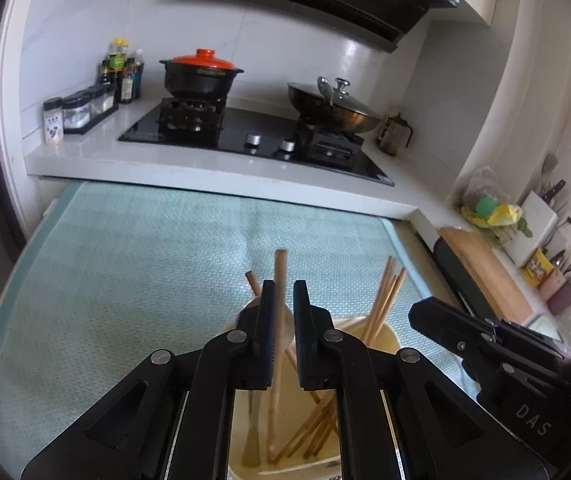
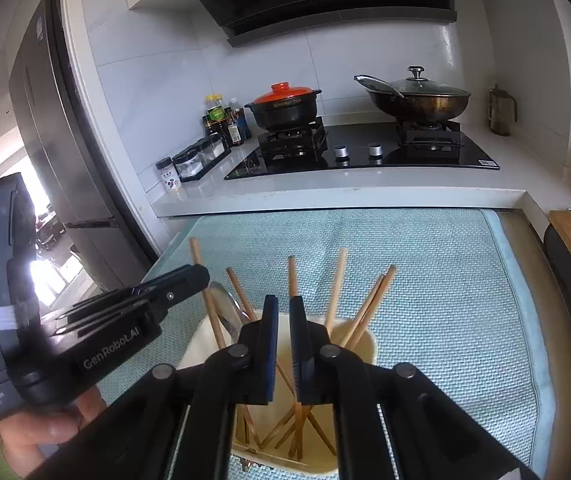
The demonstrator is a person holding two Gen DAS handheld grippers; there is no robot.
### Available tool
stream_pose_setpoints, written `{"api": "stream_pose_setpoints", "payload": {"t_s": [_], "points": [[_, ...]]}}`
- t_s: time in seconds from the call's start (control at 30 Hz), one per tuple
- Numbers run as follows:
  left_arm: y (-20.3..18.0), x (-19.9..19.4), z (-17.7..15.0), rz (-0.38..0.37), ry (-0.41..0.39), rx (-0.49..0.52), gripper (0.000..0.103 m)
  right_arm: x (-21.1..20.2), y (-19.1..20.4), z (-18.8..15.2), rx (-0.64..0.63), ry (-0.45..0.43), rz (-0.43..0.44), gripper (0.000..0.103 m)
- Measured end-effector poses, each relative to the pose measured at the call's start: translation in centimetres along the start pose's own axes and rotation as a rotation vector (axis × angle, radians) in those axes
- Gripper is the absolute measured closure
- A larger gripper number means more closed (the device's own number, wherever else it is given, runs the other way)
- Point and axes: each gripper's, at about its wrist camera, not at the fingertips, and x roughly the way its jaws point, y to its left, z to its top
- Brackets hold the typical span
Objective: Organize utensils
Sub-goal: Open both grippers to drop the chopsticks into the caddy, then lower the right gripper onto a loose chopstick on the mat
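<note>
Since the left gripper (image 1: 284,304) brackets one chopstick (image 1: 279,276) with a gap beside it, apparently released, the person should let it slide straight down into the cream holder (image 1: 389,338). From the right wrist, the right gripper (image 2: 284,320) stands nearly closed around another slim chopstick (image 2: 292,276); whether it pinches cannot be told. Smooth wooden sticks fan out over a woven teal mat (image 2: 425,280)

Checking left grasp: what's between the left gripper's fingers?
One light wooden chopstick stands upright between the left gripper fingers, rising from the cream plastic holder; seen in the left wrist view.
</note>
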Motion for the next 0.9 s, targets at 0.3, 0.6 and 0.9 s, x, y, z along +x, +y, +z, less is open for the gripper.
{"api": "stream_pose_setpoints", "payload": {"t_s": [0.3,0.6,0.9], "points": [[1.2,-8.5,-0.7,0.034,-0.105,0.050,0.017,-6.2,1.8,0.8,-0.030,-0.134,-0.030,0.048],[1.6,-20.1,-11.4,0.092,-0.022,0.223,0.003,-18.1,4.2,-7.4,-0.142,-0.098,-0.076,0.041],[1.6,-24.6,-26.3,0.072,0.117,0.099,0.002,-24.5,4.7,-23.9,-0.082,-0.002,-0.164,0.041]]}}
